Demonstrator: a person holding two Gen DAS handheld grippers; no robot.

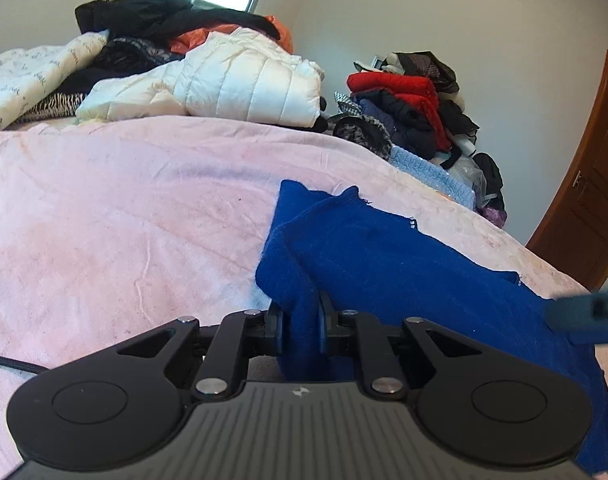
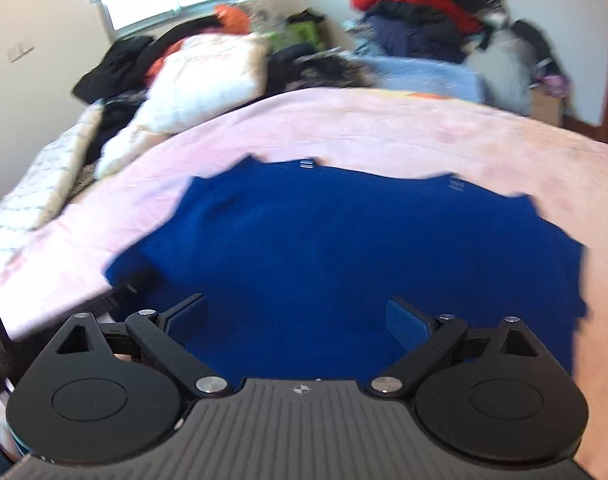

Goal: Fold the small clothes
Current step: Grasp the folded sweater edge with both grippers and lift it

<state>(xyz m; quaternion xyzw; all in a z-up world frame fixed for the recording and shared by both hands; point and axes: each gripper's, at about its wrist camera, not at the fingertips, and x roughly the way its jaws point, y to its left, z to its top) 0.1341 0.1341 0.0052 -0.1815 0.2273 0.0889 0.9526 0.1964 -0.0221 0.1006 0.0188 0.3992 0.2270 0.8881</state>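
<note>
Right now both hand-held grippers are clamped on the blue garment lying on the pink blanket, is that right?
Only the left hand-held gripper is clamped on the blue garment. The right wrist view shows the right hand-held gripper open above it, gripping nothing. The garment does lie on the pink blanket.

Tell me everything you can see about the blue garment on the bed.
The blue garment is a deep royal blue, fuzzy knit, lying mostly flat on the pink bedspread. Small pale tags show along its far edge. One edge is bunched and clamped in the left gripper, with a fold lifted beside it. The right gripper hovers open above it, gripping nothing.
</note>
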